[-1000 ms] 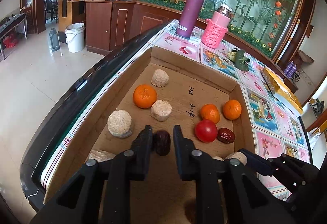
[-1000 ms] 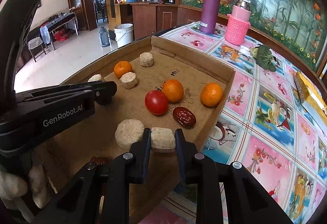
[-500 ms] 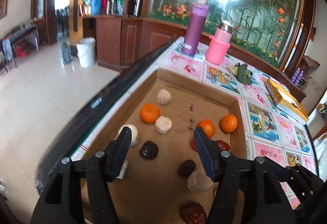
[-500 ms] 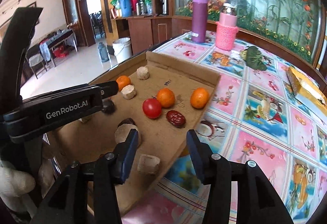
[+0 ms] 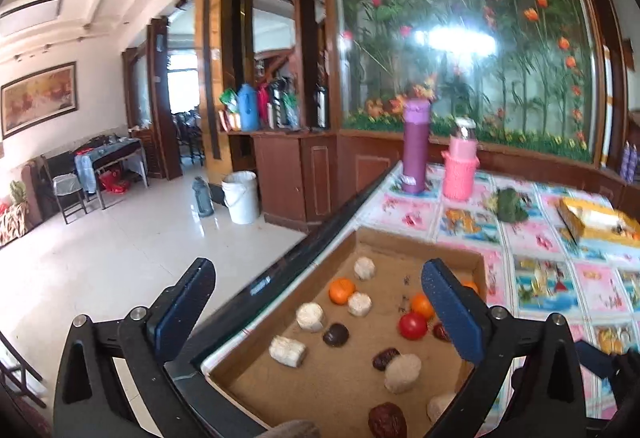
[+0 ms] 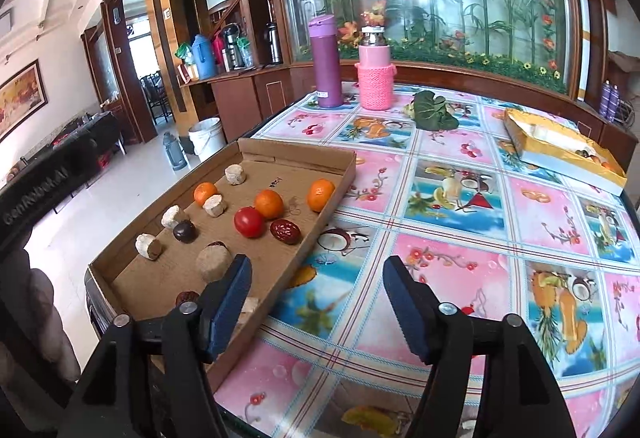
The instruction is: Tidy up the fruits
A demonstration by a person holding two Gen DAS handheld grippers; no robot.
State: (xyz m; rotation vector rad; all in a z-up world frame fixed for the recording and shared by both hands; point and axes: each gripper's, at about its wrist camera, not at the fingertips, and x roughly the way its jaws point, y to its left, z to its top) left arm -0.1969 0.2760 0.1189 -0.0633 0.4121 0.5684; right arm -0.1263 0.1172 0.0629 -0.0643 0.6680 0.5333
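Observation:
A shallow cardboard tray (image 6: 296, 150) (image 5: 420, 238) sits at the table's left edge. It holds three oranges (image 6: 269, 203), a red tomato (image 6: 249, 222) (image 5: 413, 326), red dates (image 6: 285, 231) (image 5: 386, 358), a dark round fruit (image 6: 185, 231) (image 5: 335, 334) and several pale cylindrical cakes (image 6: 213, 262) (image 5: 310, 317). My left gripper (image 5: 316, 270) hangs above the tray's near end, its jaws opening wide with nothing between them. My right gripper (image 6: 318, 264) hovers over the tray's near right corner and the tablecloth, jaws opening and empty. One pale cake (image 6: 250, 305) lies half hidden behind its left finger.
A purple flask (image 6: 326, 60) and a pink knitted bottle (image 6: 374, 78) stand at the table's far side. A green leafy bunch (image 6: 434, 110) and a gold box (image 6: 560, 150) lie to the right. The floor drops away left of the tray. A gloved hand (image 6: 32, 318) holds the left gripper.
The left gripper let go of a dark date and the right let go of a pale cake. Both opened, then drew back and up from the tray.

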